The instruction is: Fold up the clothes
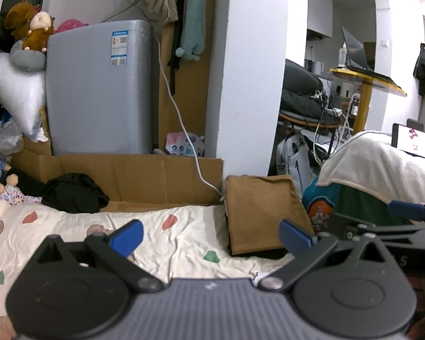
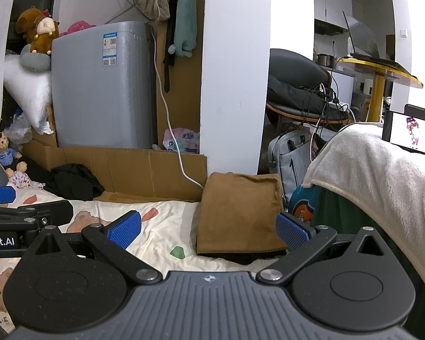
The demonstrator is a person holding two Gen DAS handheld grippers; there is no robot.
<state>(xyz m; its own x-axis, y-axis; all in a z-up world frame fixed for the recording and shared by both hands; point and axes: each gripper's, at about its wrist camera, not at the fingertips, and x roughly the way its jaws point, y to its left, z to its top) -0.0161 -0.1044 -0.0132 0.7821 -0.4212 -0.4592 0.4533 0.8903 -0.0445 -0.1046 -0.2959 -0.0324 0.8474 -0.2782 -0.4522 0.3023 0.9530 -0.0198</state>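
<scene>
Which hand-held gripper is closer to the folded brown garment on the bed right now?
Right. The right hand-held gripper is open directly in front of the folded brown garment, which sits between its fingers. The left hand-held gripper is open farther left, over the patterned sheet.

The left gripper [image 1: 211,238] is hanging level with its 2 blue-padded fingers [image 1: 126,238] spread wide, nothing lying between them. The right gripper [image 2: 208,231] is sitting just beside it, its own 2 ridged blue pads [image 2: 293,231] standing equally far apart and gripping nothing. Each gripper is showing at the outer edge of the other's view, side by side.
</scene>
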